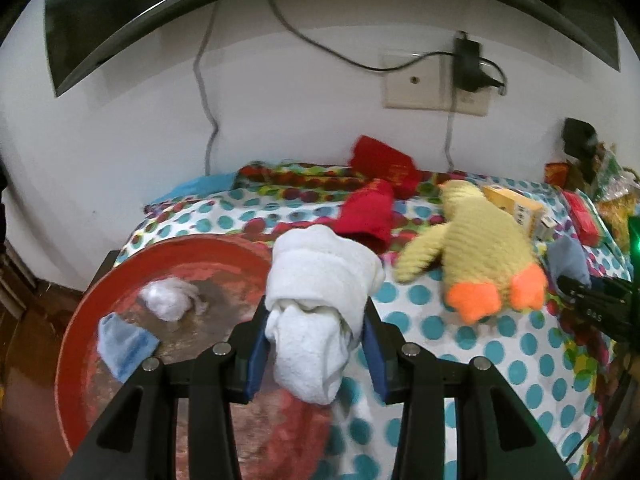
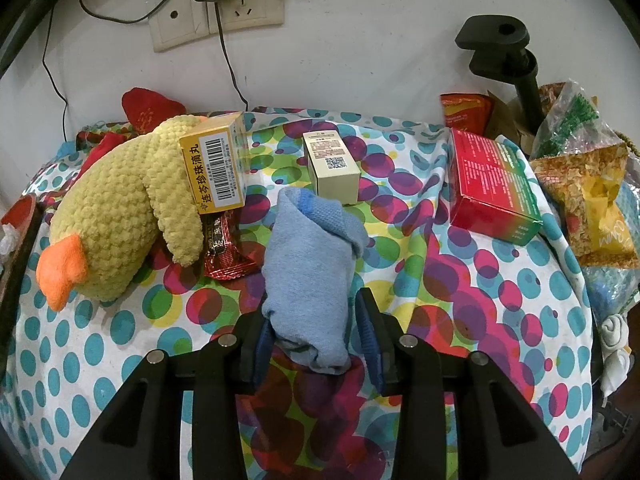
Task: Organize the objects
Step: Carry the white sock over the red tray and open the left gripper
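Between the left gripper (image 1: pixel 316 340) jaws sits a rolled white sock (image 1: pixel 316 300); the blue pads press its sides, so the jaws are clamped on it. Its long axis runs straight out along the fingers, the loose end drooping toward the bottom of the frame. Just left of it, filling the lower left of the left wrist view, lies a red tray (image 1: pixel 80 320) that already holds a white bundle (image 1: pixel 168 298) and a pale blue cloth (image 1: pixel 122 342). The sock hangs over the tray's right rim, so the drop likely needs only a short shift to the left.

The right gripper (image 2: pixel 314 340) straddles a rolled blue sock (image 2: pixel 310 272) lying on the dotted bedspread (image 2: pixel 500 320). The left pad touches it and the right pad stands slightly apart, so the jaws read as parted, not yet gripping. This sock also lies lengthwise along the fingers, pointing to a cream box (image 2: pixel 330 164) at upper centre. A yellow plush duck (image 2: pixel 116 216) lies to the left, a red box (image 2: pixel 492 184) to the right.
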